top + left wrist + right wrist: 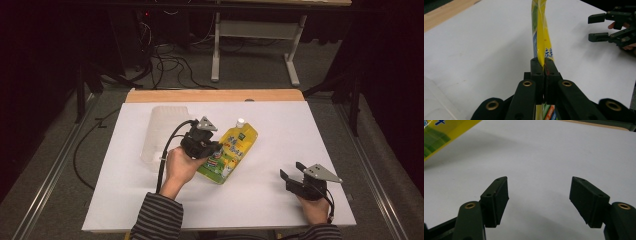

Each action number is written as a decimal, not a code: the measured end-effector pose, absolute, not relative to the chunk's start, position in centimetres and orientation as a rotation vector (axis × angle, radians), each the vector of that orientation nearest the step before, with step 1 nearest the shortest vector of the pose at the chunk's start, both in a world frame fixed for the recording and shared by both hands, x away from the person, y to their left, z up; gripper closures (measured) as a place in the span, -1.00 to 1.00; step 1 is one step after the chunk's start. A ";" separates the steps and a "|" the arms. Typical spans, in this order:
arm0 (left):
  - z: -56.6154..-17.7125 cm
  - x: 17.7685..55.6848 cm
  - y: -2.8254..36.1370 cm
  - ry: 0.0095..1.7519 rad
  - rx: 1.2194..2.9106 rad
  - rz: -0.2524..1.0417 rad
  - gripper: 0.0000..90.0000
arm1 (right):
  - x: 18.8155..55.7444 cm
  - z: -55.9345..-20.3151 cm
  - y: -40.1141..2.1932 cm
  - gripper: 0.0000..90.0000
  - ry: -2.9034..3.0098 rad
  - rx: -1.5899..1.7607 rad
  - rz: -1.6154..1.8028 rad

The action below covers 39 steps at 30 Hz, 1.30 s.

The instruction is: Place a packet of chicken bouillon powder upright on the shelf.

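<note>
We hold the left gripper (212, 148) clamped on a yellow refill pouch (235, 145) near the middle of the desk (280, 125). In the left gripper view the two black jaws stand pressed together on the thin edge of the pouch (541, 37), which rises edge-on from between them, yellow with blue print, while a bit of green and orange print shows below the jaws. From the high view the pouch lies slanted, its white cap (241, 121) pointing toward the far side of the desk and its green bottom end toward us; we cannot tell whether that end rests on the white surface or hangs just above it. Our left hand (180, 167), in a striped sleeve (157, 217), grasps the gripper body from the near side.

Just beside the left gripper, on its left, stands a translucent plastic container (162, 132).

The right gripper (295, 172) sits well apart near the right front corner of the desk, its jaws spread wide with nothing between them; in the right gripper view bare white desk (541, 157) shows between its pads (499, 197), and a corner of the pouch (439, 135) shows at the upper left.
</note>
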<state>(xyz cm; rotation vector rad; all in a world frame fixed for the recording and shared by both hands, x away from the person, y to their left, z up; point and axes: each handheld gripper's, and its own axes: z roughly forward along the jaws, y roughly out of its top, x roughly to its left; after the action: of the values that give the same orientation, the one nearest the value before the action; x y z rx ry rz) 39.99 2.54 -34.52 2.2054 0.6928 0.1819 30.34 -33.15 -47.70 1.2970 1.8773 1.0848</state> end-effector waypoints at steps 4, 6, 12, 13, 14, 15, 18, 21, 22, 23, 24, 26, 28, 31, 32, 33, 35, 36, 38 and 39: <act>-34.0 39.8 3.4 0.705 2.179 0.203 0.98 | 30.3 -47.7 -33.1 -0.29 1.876 1.295 1.085; -33.4 39.6 4.1 0.706 2.161 0.224 0.98 | 30.4 -47.7 -33.1 -0.29 1.880 1.294 1.082; -32.3 39.4 5.4 0.712 2.118 0.249 0.98 | 30.3 -47.7 -33.1 -0.29 1.877 1.297 1.080; -32.0 39.3 5.9 0.716 2.099 0.260 0.98 | 30.3 -47.7 -33.1 -0.29 1.878 1.297 1.078; -32.0 39.3 5.9 0.716 2.099 0.260 0.98 | 30.3 -47.7 -33.1 -0.29 1.878 1.297 1.078; -31.8 39.3 6.4 0.726 2.084 0.272 0.98 | 30.4 -47.7 -33.1 -0.29 1.880 1.297 1.077; -31.6 39.2 6.9 0.736 2.074 0.290 0.98 | 30.3 -47.7 -33.1 -0.29 1.881 1.299 1.075; -31.3 39.1 8.0 0.755 2.045 0.314 0.98 | 30.4 -47.7 -33.1 -0.29 1.882 1.296 1.076; -31.3 39.1 8.0 0.755 2.045 0.314 0.98 | 30.4 -47.7 -33.1 -0.29 1.882 1.296 1.076; -31.1 39.0 8.4 0.766 2.028 0.321 0.98 | 30.3 -47.7 -33.0 -0.29 1.881 1.302 1.076; -31.1 39.0 8.4 0.766 2.028 0.321 0.98 | 30.3 -47.7 -33.0 -0.29 1.881 1.302 1.076; -31.0 38.9 9.0 0.767 2.010 0.348 0.98 | 30.4 -47.7 -33.0 -0.29 1.883 1.298 1.075; -30.9 38.7 9.4 0.754 1.999 0.388 0.98 | 30.4 -47.7 -33.0 -0.29 1.882 1.298 1.075; -31.1 38.7 10.7 0.778 1.965 0.429 0.98 | 30.4 -47.7 -33.0 -0.29 1.885 1.304 1.070; -31.1 38.7 11.0 0.784 1.959 0.436 0.98 | 30.4 -47.7 -33.0 -0.28 1.887 1.300 1.069; -31.1 38.7 11.0 0.784 1.959 0.436 0.98 | 30.4 -47.7 -33.0 -0.28 1.887 1.300 1.069; -31.2 38.9 11.8 0.809 1.946 0.456 0.98 | 30.5 -47.7 -33.0 -0.28 1.893 1.303 1.065; -31.2 38.9 11.8 0.809 1.946 0.456 0.98 | 30.5 -47.7 -33.0 -0.28 1.893 1.303 1.065; -31.2 38.9 12.3 0.821 1.933 0.473 0.98 | 30.5 -47.7 -32.9 -0.28 1.895 1.307 1.063; -31.2 38.9 12.5 0.825 1.923 0.487 0.98 | 30.5 -47.7 -32.9 -0.28 1.893 1.306 1.063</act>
<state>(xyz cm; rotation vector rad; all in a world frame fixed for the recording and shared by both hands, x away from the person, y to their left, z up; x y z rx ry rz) 38.94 12.46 -31.18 1.9225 0.8245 0.4875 30.47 -32.93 -47.72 1.3056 1.8935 1.0626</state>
